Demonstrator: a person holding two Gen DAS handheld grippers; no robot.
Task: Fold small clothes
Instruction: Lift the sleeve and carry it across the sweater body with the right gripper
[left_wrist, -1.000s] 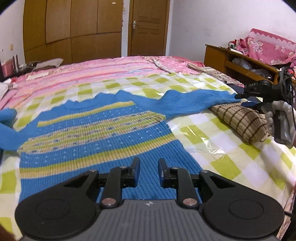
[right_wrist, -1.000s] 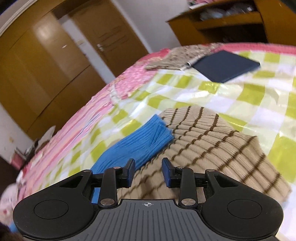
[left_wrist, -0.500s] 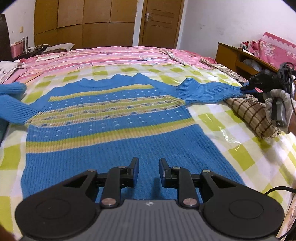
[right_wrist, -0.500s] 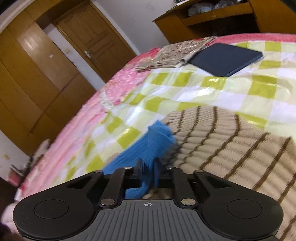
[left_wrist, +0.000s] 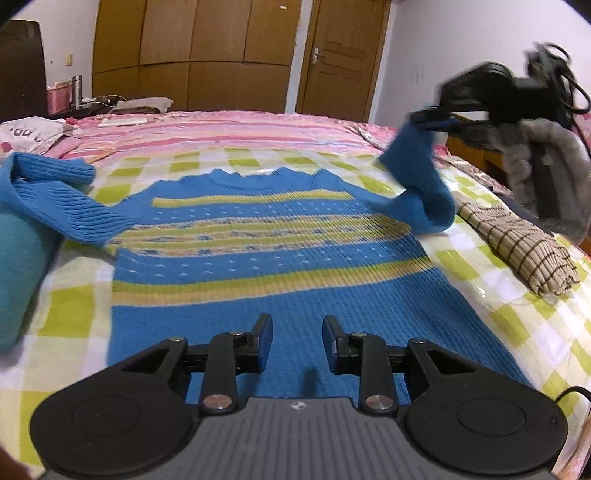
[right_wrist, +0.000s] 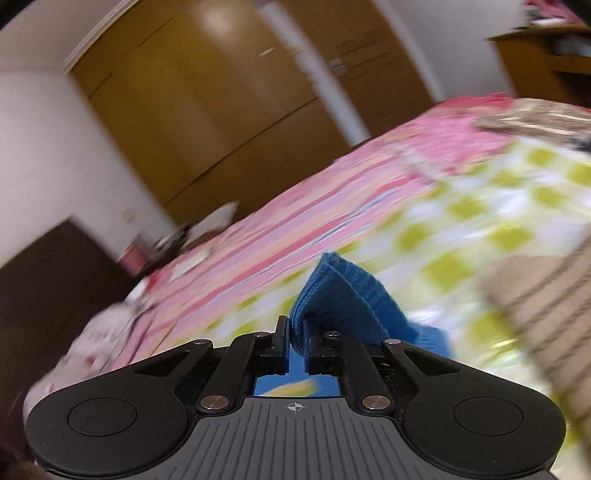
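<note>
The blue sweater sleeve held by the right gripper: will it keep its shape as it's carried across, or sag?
Likely floppy: the sleeve droops in a loose loop below the right gripper, whose fingers are shut on its cuff. The ribbed knit probably grips well rather than slipping. The sweater body lies flat and limp on the bed, so it should drag slightly.

The left gripper (left_wrist: 297, 341) is matte black, with two round side discs, silver pivot screws, a ribbed grey centre plate bearing a small crosshair mark, and blue-faced fingers (left_wrist: 264, 341). The right gripper (right_wrist: 294, 341) is built identically.
</note>
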